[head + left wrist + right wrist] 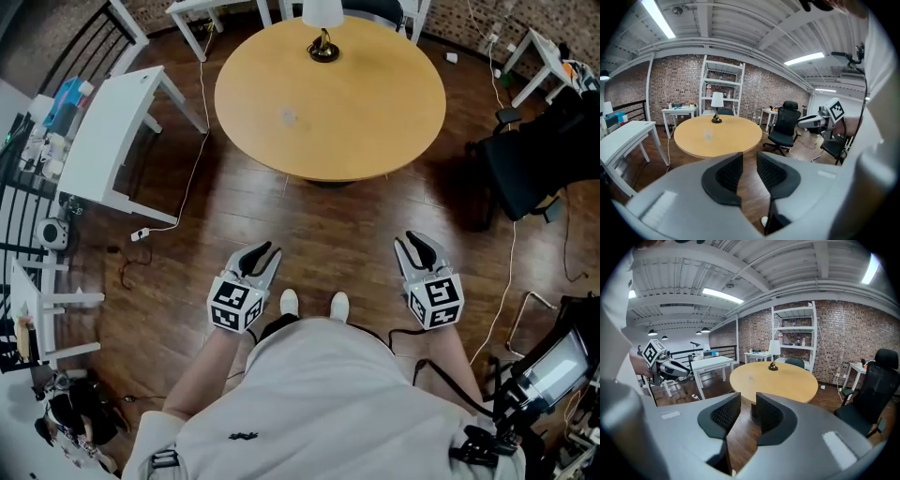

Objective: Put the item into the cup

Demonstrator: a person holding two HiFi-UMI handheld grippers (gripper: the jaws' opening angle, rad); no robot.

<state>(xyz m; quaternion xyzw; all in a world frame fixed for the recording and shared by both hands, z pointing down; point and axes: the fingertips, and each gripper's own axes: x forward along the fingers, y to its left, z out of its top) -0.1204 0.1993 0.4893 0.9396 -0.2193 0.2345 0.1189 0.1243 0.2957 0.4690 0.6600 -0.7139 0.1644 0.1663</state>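
Above the wooden floor [319, 220] I hold my left tool [263, 253] and right tool [418, 246], both a little open with nothing between. A faint clear thing [289, 117], perhaps the cup, stands on the round bench [375, 122], well apart from both.

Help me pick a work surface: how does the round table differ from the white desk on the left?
The round table has a circular tan wooden top; the white desk is rectangular and white. The round table carries a lamp near its far edge; the white desk's visible top looks bare. The round table lies straight ahead, the white desk off to the left. Both stand on the dark wooden floor.
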